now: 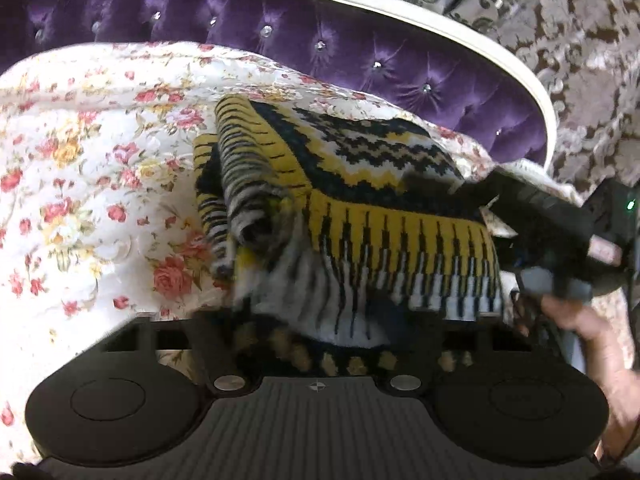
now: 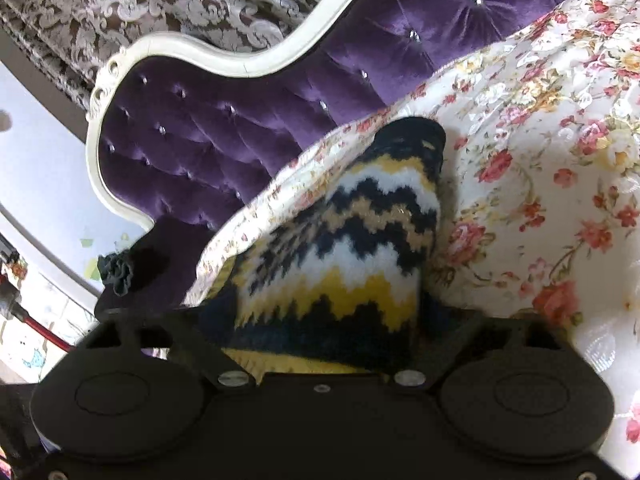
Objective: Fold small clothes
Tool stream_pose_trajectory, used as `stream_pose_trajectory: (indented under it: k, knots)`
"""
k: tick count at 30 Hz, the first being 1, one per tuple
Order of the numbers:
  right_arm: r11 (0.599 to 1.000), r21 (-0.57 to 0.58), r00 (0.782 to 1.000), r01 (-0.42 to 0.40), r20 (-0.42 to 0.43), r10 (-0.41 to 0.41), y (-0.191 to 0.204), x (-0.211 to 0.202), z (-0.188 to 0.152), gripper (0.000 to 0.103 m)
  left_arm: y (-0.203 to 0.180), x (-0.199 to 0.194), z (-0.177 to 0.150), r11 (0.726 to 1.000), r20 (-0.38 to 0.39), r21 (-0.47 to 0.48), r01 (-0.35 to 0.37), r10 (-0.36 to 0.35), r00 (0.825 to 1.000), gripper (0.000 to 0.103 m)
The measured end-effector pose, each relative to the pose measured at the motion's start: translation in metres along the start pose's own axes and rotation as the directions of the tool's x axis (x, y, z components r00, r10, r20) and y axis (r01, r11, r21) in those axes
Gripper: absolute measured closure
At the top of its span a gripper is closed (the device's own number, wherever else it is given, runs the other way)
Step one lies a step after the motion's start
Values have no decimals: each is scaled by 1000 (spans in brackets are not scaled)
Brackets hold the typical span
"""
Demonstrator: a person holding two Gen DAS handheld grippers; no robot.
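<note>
The left gripper and right gripper both press into the yellow, black and white zigzag knitted garment; how wide their jaws stand I cannot tell. The garment lies bunched on the floral bedspread, its long axis running away toward the purple tufted headboard.

Floral bedspread over the bed, folded yellow-black-white knit sweater directly on it.

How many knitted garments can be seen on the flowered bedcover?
1: a yellow, black and white knitted sweater, lying partly folded on the floral bedcover near the purple headboard. Anything beneath it is hidden.
</note>
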State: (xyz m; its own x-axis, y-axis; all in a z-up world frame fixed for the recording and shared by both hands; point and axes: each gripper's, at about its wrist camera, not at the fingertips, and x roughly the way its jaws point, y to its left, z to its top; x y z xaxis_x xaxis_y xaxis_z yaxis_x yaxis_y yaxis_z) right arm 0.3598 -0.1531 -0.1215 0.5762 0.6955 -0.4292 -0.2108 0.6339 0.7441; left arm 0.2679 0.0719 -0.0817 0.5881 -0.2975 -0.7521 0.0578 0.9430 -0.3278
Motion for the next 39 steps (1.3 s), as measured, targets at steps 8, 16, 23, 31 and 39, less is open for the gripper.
stream_pose_trajectory:
  k: [8,16,23,31,39]
  knots:
    - [998,20,996,60,-75,-58,10,-17,-5,52,6,-21,-9,991,-52,-67,116,-119,991,77]
    - [987,71,979,146,-156,-134,16,-80,-48,52,-21,-66,-68,979,-129,-23,200,-202,971,77]
    - [984,66,965,164,-218,-147,23,-143,-103,51,-34,-111,-138,965,-194,-19,262,-260,946,77]
    - [981,16,963,193,-194,-186,45,-182,-152,46,-27,-142,-182,975,-167,-40,220,-223,960,76]
    - [951,-56,950,305,-54,-308,57,-213,-186,31,-38,-166,-204,993,-48,49,106,-103,994,68]
